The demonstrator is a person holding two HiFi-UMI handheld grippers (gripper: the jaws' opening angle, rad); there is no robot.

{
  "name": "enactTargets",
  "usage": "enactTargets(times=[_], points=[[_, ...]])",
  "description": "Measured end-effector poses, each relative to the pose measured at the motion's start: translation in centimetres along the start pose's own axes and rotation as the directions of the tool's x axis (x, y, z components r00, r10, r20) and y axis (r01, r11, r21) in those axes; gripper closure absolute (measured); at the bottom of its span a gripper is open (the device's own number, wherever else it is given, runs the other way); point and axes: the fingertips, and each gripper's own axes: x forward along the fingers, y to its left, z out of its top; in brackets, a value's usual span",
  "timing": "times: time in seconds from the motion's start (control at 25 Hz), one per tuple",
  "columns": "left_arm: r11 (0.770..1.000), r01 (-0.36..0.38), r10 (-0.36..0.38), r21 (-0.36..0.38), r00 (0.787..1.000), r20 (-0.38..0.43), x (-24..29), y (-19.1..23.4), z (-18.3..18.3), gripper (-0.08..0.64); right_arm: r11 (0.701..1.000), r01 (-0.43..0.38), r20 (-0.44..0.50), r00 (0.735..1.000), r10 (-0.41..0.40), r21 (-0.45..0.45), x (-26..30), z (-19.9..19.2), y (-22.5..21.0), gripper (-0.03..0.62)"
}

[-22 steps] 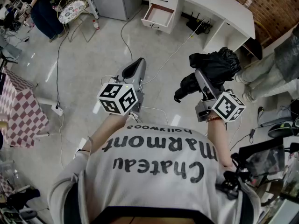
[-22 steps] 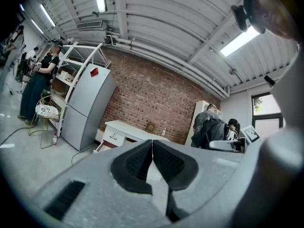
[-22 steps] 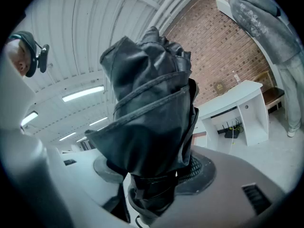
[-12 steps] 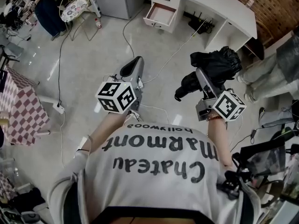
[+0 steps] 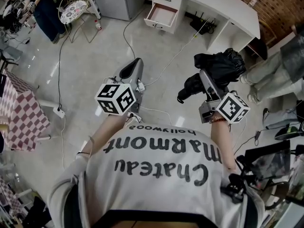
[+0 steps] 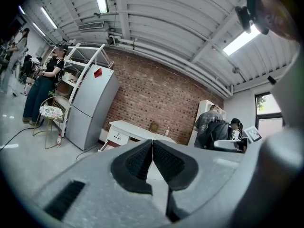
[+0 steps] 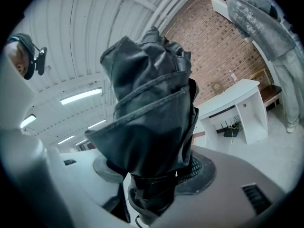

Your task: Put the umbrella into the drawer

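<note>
A folded black umbrella lies crosswise in my right gripper, which is shut on it; in the right gripper view the umbrella fills the middle, clamped between the pads. My left gripper is held level beside it, shut with nothing in it; its black pads meet tip to tip. Far ahead, the white desk has an open drawer pulled out, seen small beyond the left jaws as a white desk.
A grey fridge stands left of the desk. Cables and a power strip lie on the floor. A checked table is at left, a person at right, a wire chair far left.
The left gripper has drifted slightly left and forward. The right gripper still holds the umbrella in the same place.
</note>
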Motion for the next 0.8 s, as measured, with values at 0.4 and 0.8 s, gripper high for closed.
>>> enactTargets(times=[0.4,0.8], points=[[1.0,-0.006,0.006,-0.018,1.0,0.005,0.0,1.8,0.3,0.543,1.0,-0.006,0.005,1.0,0.006,0.025,1.6,0.3,0.1,0.337],[0.999,-0.028,0.029,-0.038,0.999,0.025,-0.8,3.1,0.8,0.543,0.998,-0.051,-0.009,0.999,0.051,0.035,3.0,-0.3,1.2,0.336]])
